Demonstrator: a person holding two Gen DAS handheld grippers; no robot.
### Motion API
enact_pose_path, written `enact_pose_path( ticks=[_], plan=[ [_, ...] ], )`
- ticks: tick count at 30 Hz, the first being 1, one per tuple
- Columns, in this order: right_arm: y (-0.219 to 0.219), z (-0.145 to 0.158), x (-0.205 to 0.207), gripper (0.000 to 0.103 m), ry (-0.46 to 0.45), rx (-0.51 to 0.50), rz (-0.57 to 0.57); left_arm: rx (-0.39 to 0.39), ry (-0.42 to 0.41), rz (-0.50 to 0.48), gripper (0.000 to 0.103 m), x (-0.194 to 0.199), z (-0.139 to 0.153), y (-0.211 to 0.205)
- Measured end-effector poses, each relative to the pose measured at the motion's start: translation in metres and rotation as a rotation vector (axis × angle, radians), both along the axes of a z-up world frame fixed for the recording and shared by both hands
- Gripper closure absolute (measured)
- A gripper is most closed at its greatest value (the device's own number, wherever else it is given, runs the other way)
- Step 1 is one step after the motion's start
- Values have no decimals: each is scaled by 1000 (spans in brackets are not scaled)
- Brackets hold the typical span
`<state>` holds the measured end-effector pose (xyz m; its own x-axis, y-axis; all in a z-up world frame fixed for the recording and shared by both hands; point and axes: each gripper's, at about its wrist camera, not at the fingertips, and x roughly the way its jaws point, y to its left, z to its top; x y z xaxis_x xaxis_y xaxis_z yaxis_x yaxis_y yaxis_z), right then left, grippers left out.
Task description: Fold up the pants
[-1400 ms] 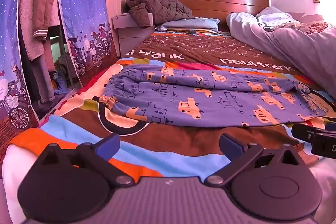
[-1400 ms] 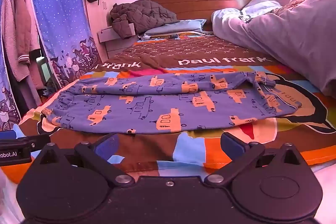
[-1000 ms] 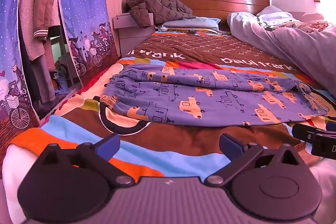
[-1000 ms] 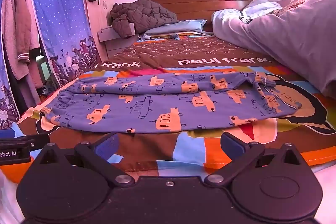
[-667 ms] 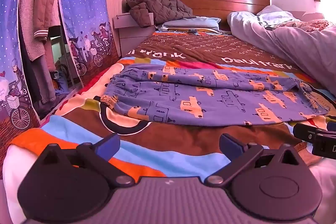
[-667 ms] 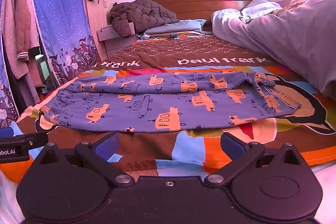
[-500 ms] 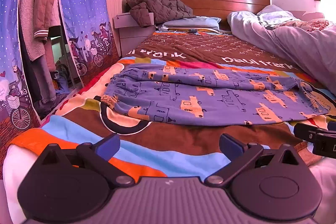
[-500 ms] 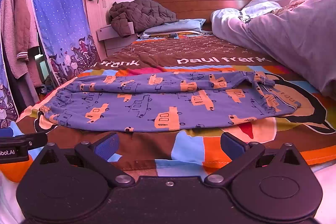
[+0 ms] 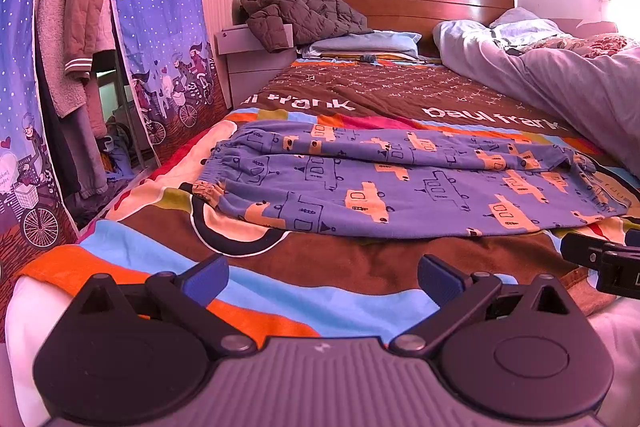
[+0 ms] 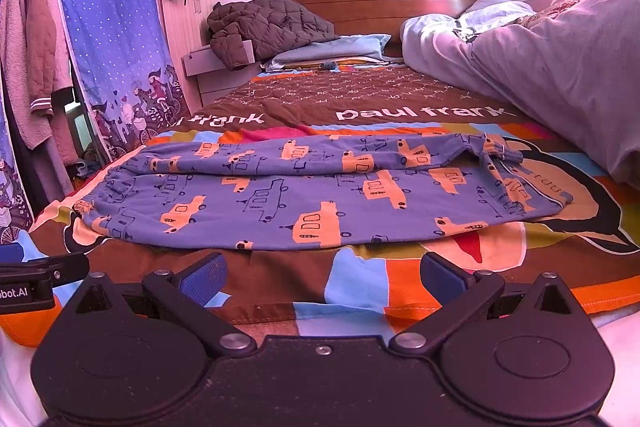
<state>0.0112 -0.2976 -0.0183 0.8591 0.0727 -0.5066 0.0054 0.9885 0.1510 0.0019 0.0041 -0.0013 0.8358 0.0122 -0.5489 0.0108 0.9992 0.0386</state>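
left wrist view | left tool (image 9: 322, 277) and right tool (image 10: 322, 277) both released, empty, short of pants (image 9: 400, 183) on bed (image 9: 360, 267) | advice: pinch waistband (image 9: 208, 183) and cuffs (image 10: 532, 187) together, lift evenly

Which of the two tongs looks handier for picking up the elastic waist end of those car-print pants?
Left, probably. The waistband lies at the pants' left end, almost straight ahead of the left tongs. From the right tongs it sits far off to the left. Both are open and short of the cloth.
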Motion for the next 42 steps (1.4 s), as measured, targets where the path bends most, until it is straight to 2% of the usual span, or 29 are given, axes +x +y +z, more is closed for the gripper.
enact_pose_path(
  ticks=[28, 37, 42],
  plan=[
    [-1, -5, 2, 1, 10, -1, -1, -6, 11, -5, 0, 1, -5, 0],
    [-1, -6, 4, 1, 12, 0, -1, -24, 17, -20, 0, 4, -6, -1],
    [0, -5, 4, 1, 13, 6, -5, -77, 49, -43, 0, 10, -7, 2]
  ],
)
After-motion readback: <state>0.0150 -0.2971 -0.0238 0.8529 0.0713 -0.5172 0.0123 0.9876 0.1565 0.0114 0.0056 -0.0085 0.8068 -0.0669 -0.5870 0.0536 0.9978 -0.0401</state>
